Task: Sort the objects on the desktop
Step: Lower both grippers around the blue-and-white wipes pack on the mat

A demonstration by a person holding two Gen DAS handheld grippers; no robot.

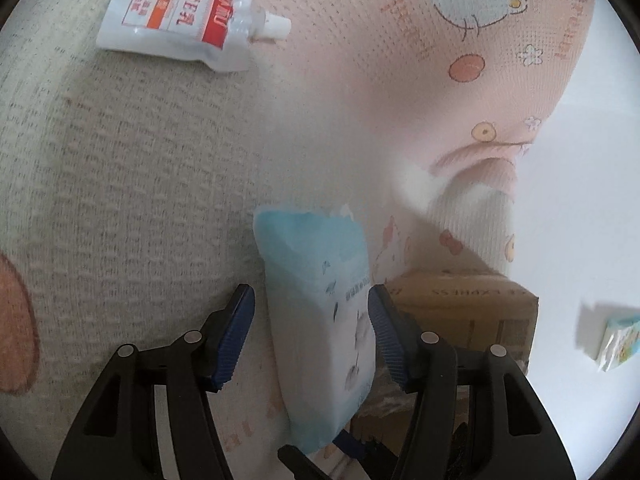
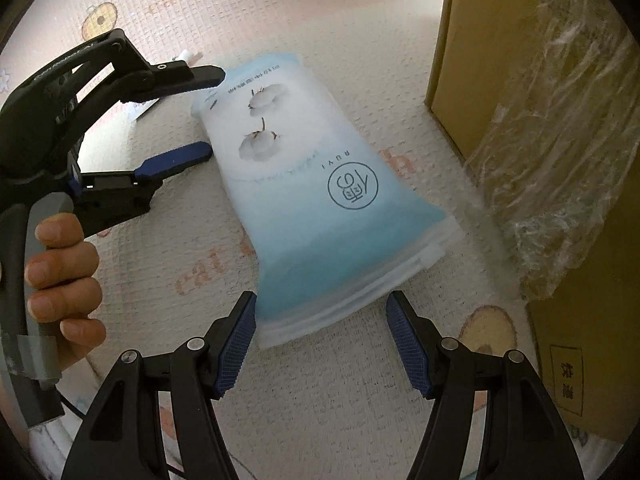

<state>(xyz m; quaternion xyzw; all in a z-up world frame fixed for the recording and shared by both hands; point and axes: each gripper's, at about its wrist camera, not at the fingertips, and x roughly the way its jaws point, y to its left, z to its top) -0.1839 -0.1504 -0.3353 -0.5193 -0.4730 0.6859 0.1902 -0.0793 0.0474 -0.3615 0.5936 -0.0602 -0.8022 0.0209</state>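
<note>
clearly, both sets of tongs are apart and nothing is clamped yet. the blue-and-white cotton pad pack [image 2: 320,184] is seen lying flat on the printed play mat [image 2: 328,400], just beside the cardboard box [image 2: 480,60] with its crumpled plastic wrap [image 2: 560,160]. the left gripper [image 1: 312,340] is set astride one end of the pack — the pack lies between its blue pads [image 1: 236,340], but no squeeze is shown, and whether either pad touches cannot be told. the right gripper [image 2: 320,344] is held over the opposite, bluer end, its jaws wide and the sealed edge just ahead of the tips.

a slip is judged the main risk: the pack is soft and glossy, so a pinch taken only at the thin sealed edge could be pulled off as it is lifted. the pack could also be buckled or tugged askew if the two ends are closed on unevenly. the box and its loose wrap are near the right gripper, so the wrap could be snagged on a wide swing.

a white spouted pouch [image 1: 180,16] is left well apart on the mat, untouched, and a small carton [image 1: 620,340] is seen off to the side.
</note>
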